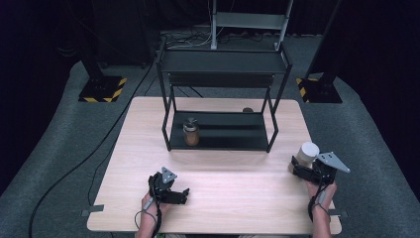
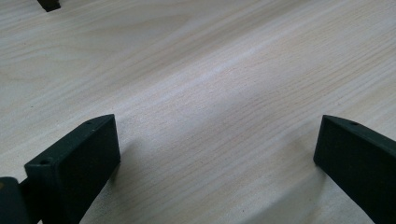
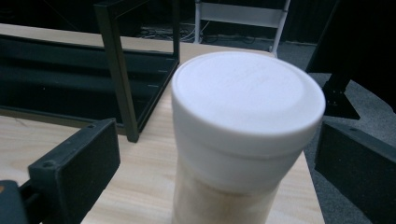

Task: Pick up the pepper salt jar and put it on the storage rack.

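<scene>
A jar with a white lid (image 1: 308,152) and pale contents stands near the table's right edge. My right gripper (image 1: 297,166) is open, and the jar (image 3: 243,116) stands upright between its jaws, with a clear gap on the left side. My left gripper (image 1: 184,195) rests low over the front middle of the table. It is open, with bare wood between its jaws (image 2: 217,149). A second jar with brown contents and a dark lid (image 1: 191,133) stands on the lower shelf of the black rack (image 1: 220,147).
The black two-level rack stands at the back middle of the wooden table (image 1: 237,208), and its front leg (image 3: 122,88) is just left of the white-lidded jar. A small brown object (image 1: 247,110) lies behind the rack. Grey carpet and black stands surround the table.
</scene>
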A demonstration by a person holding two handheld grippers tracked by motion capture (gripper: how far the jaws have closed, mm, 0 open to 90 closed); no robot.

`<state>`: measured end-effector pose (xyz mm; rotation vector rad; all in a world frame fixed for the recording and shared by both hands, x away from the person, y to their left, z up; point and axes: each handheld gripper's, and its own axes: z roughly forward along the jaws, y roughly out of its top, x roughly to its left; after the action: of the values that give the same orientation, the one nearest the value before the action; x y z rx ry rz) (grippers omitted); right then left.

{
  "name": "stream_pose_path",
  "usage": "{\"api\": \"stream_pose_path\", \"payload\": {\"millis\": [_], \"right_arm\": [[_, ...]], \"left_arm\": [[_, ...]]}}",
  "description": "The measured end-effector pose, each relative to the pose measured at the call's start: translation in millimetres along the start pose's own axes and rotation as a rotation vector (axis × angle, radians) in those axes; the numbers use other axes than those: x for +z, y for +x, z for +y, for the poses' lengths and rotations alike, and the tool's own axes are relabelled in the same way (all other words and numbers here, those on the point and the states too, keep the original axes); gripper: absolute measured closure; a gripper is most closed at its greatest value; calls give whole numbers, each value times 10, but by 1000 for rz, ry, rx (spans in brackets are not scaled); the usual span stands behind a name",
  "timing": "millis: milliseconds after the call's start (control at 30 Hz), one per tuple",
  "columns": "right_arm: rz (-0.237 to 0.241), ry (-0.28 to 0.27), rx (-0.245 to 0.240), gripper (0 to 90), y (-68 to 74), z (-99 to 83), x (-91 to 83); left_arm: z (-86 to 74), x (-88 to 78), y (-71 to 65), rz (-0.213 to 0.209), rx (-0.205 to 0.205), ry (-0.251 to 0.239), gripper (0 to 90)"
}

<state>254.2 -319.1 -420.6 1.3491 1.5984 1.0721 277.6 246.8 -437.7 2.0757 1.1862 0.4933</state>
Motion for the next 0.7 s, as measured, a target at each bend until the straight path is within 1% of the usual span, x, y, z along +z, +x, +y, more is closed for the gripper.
{"api": "stream_pose_path", "payload": {"millis": [200,233,333,500,667,700], "right_arm": [[-2,-21,14,2,-47,-5,73],[-5,-27,15,43,-45,-16,82],[-1,-43,10,118,-61,-52,97],[18,-55,27,185,-106,-80,117],[26,-67,26,246,-130,-103,119],[21,-73,24,265,-124,-113,114]], "left_arm": [[0,0,0,0,1,0,0],[0,0,0,0,0,0,0],[1,0,0,0,0,0,0],[1,0,0,0,0,0,0],[0,0,1,0,0,0,0],[0,0,1,0,0,0,0]]}}
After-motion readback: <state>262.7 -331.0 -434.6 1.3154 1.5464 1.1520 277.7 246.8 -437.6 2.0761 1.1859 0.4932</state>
